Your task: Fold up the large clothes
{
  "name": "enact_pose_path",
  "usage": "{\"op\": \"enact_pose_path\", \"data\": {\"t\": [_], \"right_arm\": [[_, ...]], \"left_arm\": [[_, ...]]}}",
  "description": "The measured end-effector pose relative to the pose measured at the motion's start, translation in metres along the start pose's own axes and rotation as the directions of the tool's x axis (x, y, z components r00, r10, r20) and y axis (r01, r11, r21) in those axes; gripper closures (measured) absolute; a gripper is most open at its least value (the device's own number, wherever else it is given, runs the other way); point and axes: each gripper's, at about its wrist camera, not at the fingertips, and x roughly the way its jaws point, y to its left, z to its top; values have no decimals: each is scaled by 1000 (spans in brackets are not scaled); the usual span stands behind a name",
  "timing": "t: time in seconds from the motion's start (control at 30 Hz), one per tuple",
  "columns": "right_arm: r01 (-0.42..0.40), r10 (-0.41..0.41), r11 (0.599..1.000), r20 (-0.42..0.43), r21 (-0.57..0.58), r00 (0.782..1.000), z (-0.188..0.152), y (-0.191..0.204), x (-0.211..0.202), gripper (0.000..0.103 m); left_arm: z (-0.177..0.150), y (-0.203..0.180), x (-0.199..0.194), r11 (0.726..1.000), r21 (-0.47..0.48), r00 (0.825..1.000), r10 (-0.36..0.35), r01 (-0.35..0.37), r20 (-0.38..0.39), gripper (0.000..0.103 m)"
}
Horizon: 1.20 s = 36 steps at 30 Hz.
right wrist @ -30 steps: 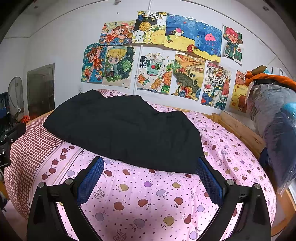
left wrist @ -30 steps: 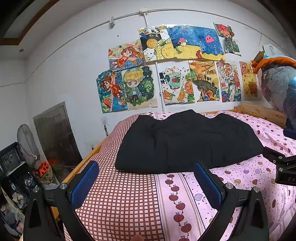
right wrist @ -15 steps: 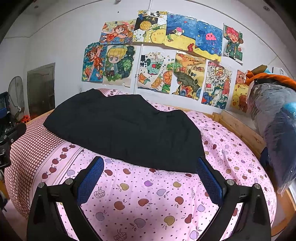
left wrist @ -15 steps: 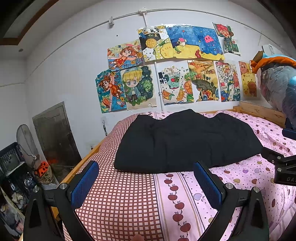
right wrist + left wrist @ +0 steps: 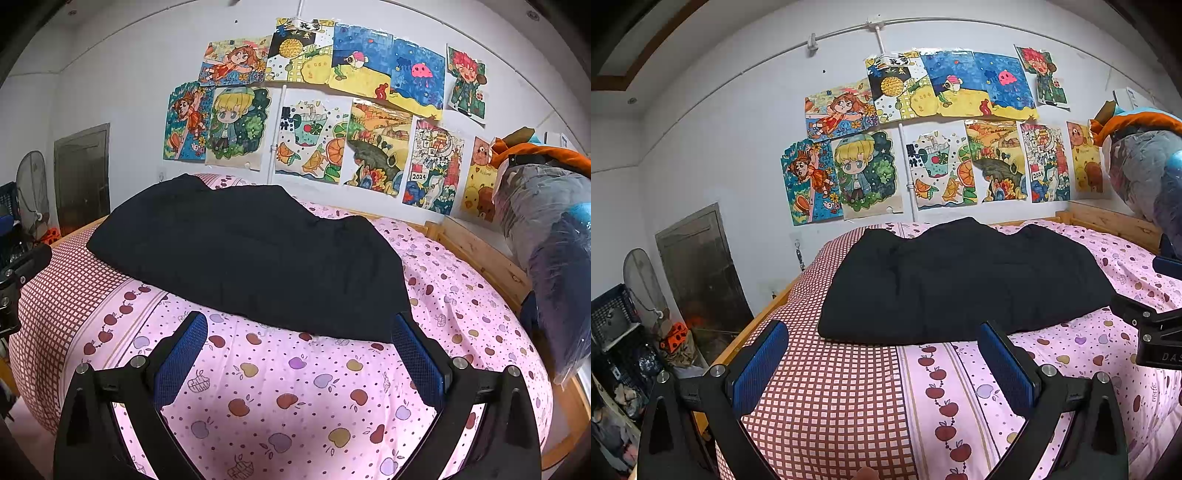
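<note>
Black crate [image 5: 611, 314] at far left held clutter too dim to name. Pink apple-print bedspread [image 5: 295, 387] covered the bed, drawings [image 5: 945, 136] on the far wall. Folded black garment [image 5: 956, 284] lay mid-bed, just beyond both claws. Left gripper [image 5: 882, 365] and right gripper [image 5: 299, 360] hovered spread wide, empty. Nothing had shifted noticeably since a second before.

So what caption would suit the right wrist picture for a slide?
Open right gripper poised above a pink apple-print bedspread, facing a large black garment spread out on the bed.
</note>
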Motion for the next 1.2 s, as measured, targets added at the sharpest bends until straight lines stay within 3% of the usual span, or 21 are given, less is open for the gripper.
{"op": "enact_pose_path", "data": {"t": [1.2], "right_arm": [[-7,7,1000,-10,4,1000,-3,-2,3,5]], "left_arm": [[-5,-5,0,1000,-2,1000,-4,4,-3,0]]}}
